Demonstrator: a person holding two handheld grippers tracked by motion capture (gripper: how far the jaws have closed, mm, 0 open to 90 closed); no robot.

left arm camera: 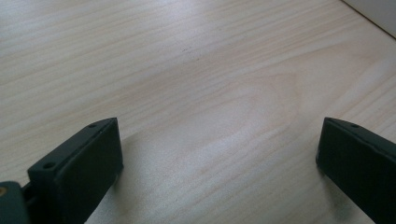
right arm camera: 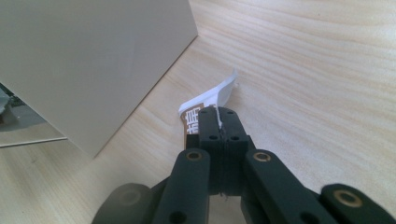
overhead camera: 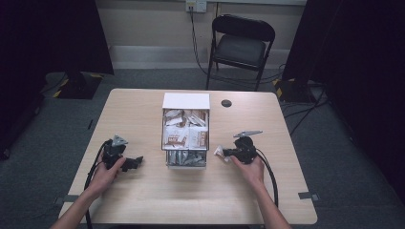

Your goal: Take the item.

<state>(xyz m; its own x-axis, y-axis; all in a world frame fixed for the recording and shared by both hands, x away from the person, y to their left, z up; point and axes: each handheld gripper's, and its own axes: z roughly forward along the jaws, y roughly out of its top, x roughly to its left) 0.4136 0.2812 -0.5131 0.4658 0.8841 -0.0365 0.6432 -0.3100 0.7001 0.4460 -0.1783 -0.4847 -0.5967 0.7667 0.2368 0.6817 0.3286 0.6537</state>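
A white box [overhead camera: 186, 101] with several brown-and-white and silver sachets stands mid-table. My right gripper [overhead camera: 224, 153] is to the right of the box, just above the tabletop, shut on a small brown-and-white sachet [overhead camera: 219, 151]. In the right gripper view the sachet [right arm camera: 208, 101] sticks out past the closed jaws of the right gripper [right arm camera: 218, 119], close to the box wall [right arm camera: 93, 60]. My left gripper [overhead camera: 137, 162] rests low over the wood to the left of the box. In its own view the left gripper [left arm camera: 219, 154] stands open over bare table.
A round black grommet [overhead camera: 226, 103] sits in the table [overhead camera: 143, 200] behind the box on the right. A black folding chair [overhead camera: 241, 45] stands beyond the far edge. Cables trail from both grippers toward the near edge.
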